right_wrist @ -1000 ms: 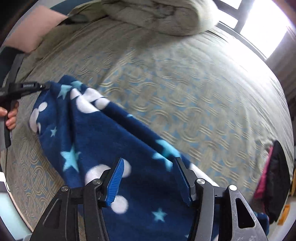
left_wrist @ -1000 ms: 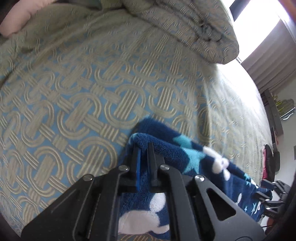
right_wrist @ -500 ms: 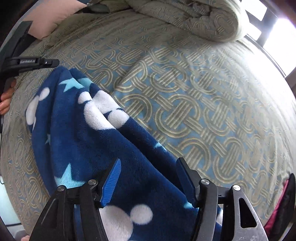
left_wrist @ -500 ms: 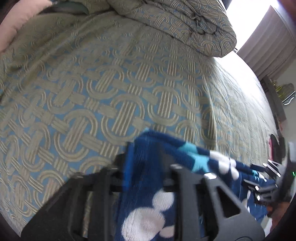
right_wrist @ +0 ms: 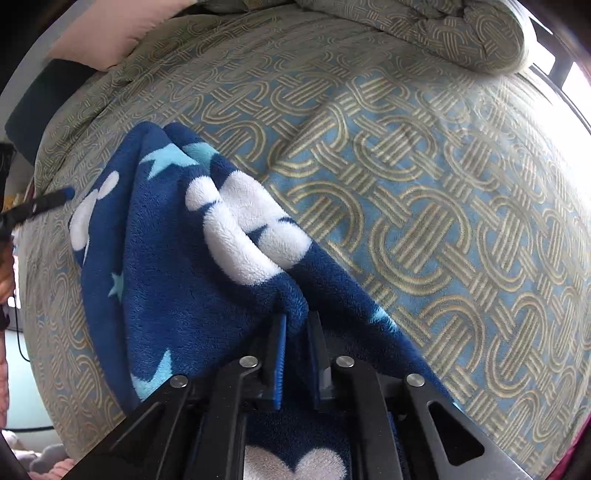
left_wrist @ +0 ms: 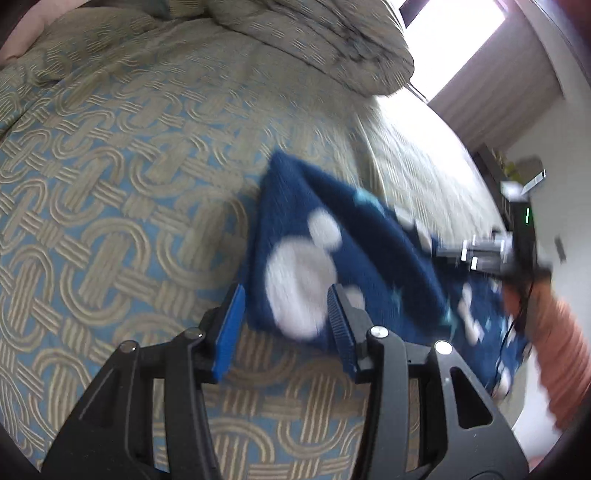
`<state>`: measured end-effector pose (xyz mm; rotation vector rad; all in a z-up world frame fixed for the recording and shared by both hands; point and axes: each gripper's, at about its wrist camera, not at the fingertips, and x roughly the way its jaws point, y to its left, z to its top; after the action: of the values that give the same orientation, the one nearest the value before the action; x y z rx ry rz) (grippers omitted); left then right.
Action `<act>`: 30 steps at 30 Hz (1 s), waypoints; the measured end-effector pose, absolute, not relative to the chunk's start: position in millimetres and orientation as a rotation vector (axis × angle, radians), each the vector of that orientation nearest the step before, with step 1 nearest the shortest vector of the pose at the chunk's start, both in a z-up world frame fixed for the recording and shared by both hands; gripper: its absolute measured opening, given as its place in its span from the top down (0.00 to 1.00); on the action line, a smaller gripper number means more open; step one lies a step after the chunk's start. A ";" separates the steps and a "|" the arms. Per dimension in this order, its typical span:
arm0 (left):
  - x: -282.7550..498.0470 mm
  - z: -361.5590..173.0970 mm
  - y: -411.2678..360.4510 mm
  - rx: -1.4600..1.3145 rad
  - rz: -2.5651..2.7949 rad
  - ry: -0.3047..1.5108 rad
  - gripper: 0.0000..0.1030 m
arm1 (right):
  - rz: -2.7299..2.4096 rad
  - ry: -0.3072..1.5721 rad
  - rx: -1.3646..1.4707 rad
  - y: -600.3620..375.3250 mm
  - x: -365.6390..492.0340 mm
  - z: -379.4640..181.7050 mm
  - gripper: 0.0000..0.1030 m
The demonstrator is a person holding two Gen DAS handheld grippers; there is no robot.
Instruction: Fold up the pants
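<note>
in the left wrist view the left gripper sits at 6 o'clock with its fingers spread wide, holding nothing; the blue pad and the black finger frame a near corner of the pants without closing on it. the pants, dark blue fleece with white blobs and pale stars, lie on the bed and run from the frame's centre toward 3 o'clock, where the right gripper shows blurred at their far edge, with a hand in a pink sleeve behind it at 4 o'clock. in the right wrist view the right gripper at 6 o'clock is drawn narrow, pinching a raised fold of the pants between its pads. from there the cloth spreads toward 10 o'clock over the patterned cover, ending in a bunched corner. the tip of the left gripper shows at 9 o'clock, just beside the pants' edge; whether it touches cannot be told. farther off, a rolled quilt lies at 1 o'clock, and a pink pillow at 11 o'clock.
</note>
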<state>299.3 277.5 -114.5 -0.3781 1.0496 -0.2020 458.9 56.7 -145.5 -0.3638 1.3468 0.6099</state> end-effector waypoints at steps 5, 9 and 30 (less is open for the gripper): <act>305.4 -132.8 269.4 -0.359 -0.148 1.065 0.91 | 0.593 1.325 -0.362 56.1 456.2 -132.2 0.94; 304.4 -110.3 279.2 -0.422 -0.114 0.971 0.91 | 0.582 1.276 -0.328 50.3 454.3 -111.3 0.95; 300.3 -108.1 278.7 -0.272 0.003 1.016 0.66 | 0.386 1.207 -0.248 24.3 474.6 -95.9 0.49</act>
<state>300.3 278.7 -108.1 -0.2722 1.0156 0.0034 474.6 24.3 -95.9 -0.2476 1.2067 0.3861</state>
